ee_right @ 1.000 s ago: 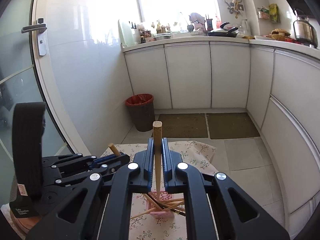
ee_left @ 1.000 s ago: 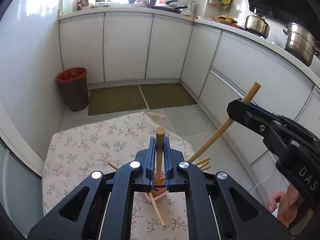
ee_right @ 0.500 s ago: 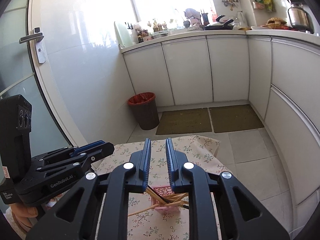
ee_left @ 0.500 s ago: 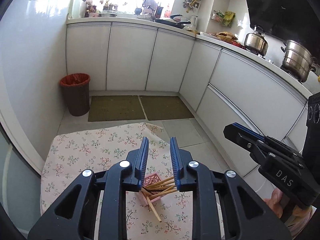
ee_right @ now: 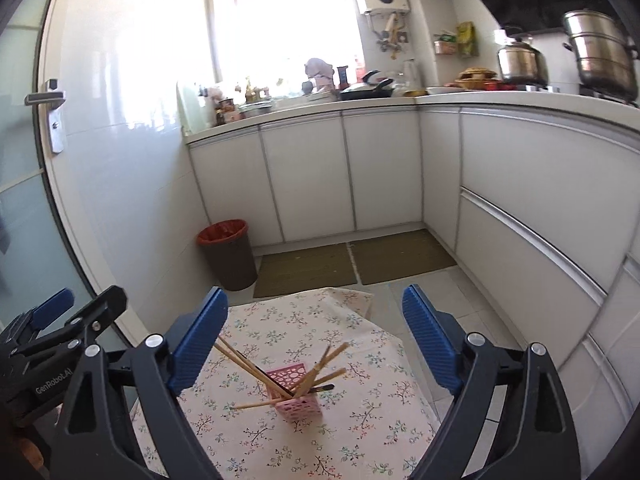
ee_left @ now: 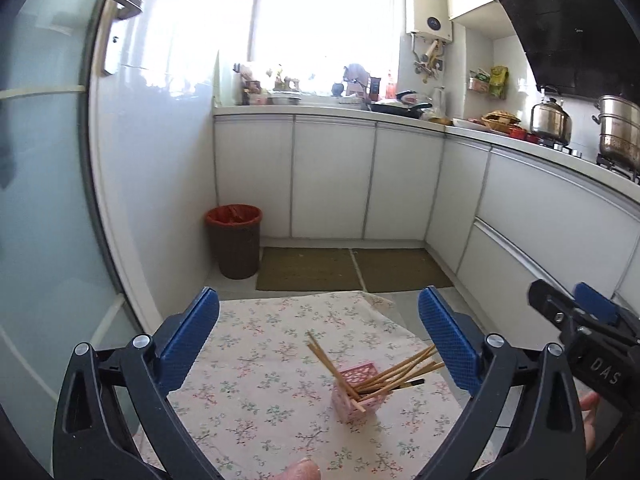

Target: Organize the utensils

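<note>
Right, both grippers are empty and their jaws are opening wide. Left gripper (ee_left: 319,328): nothing between the blue pads, the pink holder (ee_left: 356,394) sits below and ahead of it, slightly toward its right finger. Right gripper (ee_right: 315,328): also nothing gripped, with the same holder (ee_right: 298,396) below and ahead, nearer its left finger. One chopstick end passes close by that left pad (ee_right: 198,344) in the picture, but I can't tell if it touches; looks like it's just behind it.

Task items: chopsticks (ee_left: 384,372) are all standing in the holder, fanned out and leaning, on the floral tablecloth (ee_left: 256,344). I see no loose sticks on the cloth in either view; the near edge is hidden by the gripper bodies, so can't rule out strays there.

Step, my read: release after drop-in, both hands clear of the holder. The sort looks done or nearly so.

Next move, if any: check the hidden near part of the table for leftovers. If a stick turns up, come down over its middle with jaws wide and close across its width. Keep clear of the leaning ends, since knocking one could tip the light holder. The two grippers sit just beside each other, so move one at a time.
</note>
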Tool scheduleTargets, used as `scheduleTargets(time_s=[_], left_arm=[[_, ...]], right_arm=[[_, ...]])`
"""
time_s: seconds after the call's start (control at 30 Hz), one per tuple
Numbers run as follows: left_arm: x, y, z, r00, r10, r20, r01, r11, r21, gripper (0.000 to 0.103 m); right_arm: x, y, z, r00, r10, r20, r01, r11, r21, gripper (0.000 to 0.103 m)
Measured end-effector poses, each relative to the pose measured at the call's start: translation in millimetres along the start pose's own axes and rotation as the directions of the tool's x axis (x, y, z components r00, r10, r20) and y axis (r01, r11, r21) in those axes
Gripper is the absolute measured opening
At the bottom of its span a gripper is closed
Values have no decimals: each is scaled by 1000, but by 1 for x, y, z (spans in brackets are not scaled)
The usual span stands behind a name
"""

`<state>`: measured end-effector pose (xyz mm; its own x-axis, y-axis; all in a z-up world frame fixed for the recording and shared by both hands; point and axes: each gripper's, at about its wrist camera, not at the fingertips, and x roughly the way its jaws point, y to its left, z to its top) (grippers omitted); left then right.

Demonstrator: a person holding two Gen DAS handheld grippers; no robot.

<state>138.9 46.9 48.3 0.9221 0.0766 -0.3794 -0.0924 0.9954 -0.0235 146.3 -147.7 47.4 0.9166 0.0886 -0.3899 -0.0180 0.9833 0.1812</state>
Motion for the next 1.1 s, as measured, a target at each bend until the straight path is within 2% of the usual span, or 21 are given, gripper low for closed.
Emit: scheduleTargets(time_s=[0.03, 0.13, 0.23, 0.3, 0.37, 0.47, 0.53, 0.7, 1.1], left_arm=[[-8, -1, -3, 999, 50, 20, -50, 999, 12, 96], [-30, -8, -14, 984, 163, 73, -167, 984, 56, 96], [-46, -16, -30, 966, 256, 43, -259, 961, 96, 96], [-55, -18, -41, 975, 221, 13, -221, 968, 121, 96], [-69, -17, -51, 977, 213, 20, -214, 974, 79, 96], [-87, -14, -59, 979, 204, 23, -205, 978, 46, 96], [-92, -15, -62, 978, 209, 22, -210, 977, 48, 96], [-95, -15, -66, 984, 180, -18, -179, 983, 38, 96], [-94, -17, -68, 984, 173, -49, -172, 985, 35, 96]], right_arm=[[-7, -3, -4, 999, -35, 1, 35, 999, 13, 96], [-26, -10, -16, 994, -105, 13, 104, 993, 58, 96], [-47, -14, -34, 974, -218, 64, 211, 972, 103, 96], [-57, -15, -46, 976, -212, 48, 208, 974, 85, 96], [-63, -13, -57, 982, -190, 3, 189, 981, 49, 96], [-72, -14, -70, 968, -248, -38, 249, 968, 20, 96], [-76, -14, -77, 966, -254, -58, 254, 967, -3, 96], [-93, -15, -80, 966, -254, -42, 254, 967, 2, 96], [-89, -16, -86, 968, -237, -81, 238, 971, 8, 96]])
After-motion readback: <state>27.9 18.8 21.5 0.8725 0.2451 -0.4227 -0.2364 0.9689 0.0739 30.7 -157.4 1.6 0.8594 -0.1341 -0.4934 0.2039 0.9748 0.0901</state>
